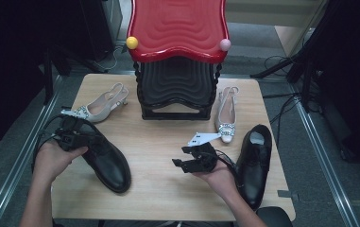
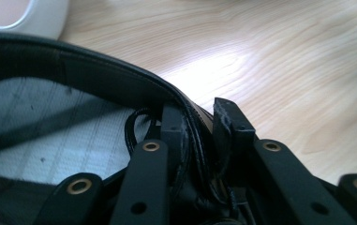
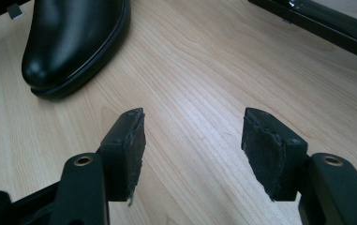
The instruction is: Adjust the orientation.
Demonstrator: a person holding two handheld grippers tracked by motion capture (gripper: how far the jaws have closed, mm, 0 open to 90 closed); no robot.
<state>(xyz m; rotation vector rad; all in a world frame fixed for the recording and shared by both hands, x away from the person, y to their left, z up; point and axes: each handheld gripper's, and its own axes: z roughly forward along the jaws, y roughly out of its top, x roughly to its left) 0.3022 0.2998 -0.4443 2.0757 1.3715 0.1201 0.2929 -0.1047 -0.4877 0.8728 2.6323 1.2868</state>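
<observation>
A black leather shoe [image 1: 107, 161] lies at the table's left with its toe toward the front. My left gripper [image 1: 73, 135] is at its heel end. In the left gripper view the jaws [image 2: 199, 124] are shut on the shoe's collar rim [image 2: 96, 70], one pad inside the opening and one outside. A second black shoe [image 1: 254, 161] lies at the right. Just left of it, my right gripper [image 1: 180, 156] hovers over bare wood. Its jaws [image 3: 192, 136] stand open and hold nothing, pointing toward the first shoe's toe [image 3: 73, 37].
A rack with a red top shelf [image 1: 177, 28] and a black lower tier [image 1: 176, 85] stands at the table's back centre. One beige slingback heel [image 1: 103, 103] lies left of it, another [image 1: 227, 113] right. The wooden table [image 1: 168, 189] has bare room in the middle.
</observation>
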